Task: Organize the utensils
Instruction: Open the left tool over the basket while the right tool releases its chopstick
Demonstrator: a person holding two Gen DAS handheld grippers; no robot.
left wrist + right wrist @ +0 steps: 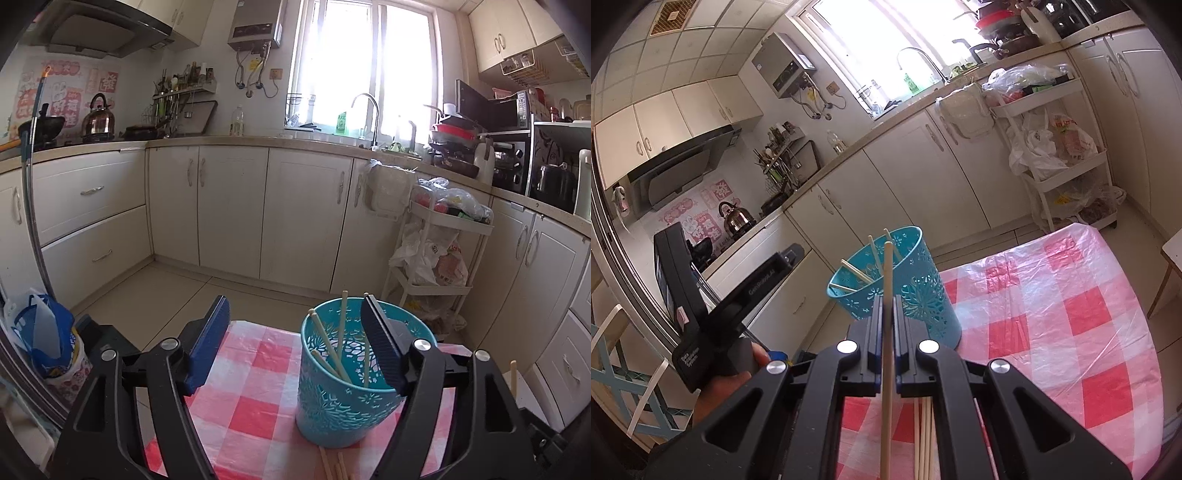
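A teal perforated utensil cup (343,384) stands on the red-and-white checked tablecloth (255,398) and holds several wooden chopsticks (341,332). My left gripper (295,343) is open; its right finger (382,347) is beside the cup's rim. In the right wrist view the cup (897,284) is just ahead. My right gripper (886,306) is shut on one wooden chopstick (886,332), held upright with its tip near the cup's rim. More chopsticks (925,439) lie on the cloth below it. The left gripper's body (713,317) shows at the left, held by a hand.
White kitchen cabinets (229,206) and a counter run behind the table. A white rolling cart (439,251) with plastic bags stands at the right. A blue bag (48,332) sits at the left. The table's far edge (266,326) is close to the cup.
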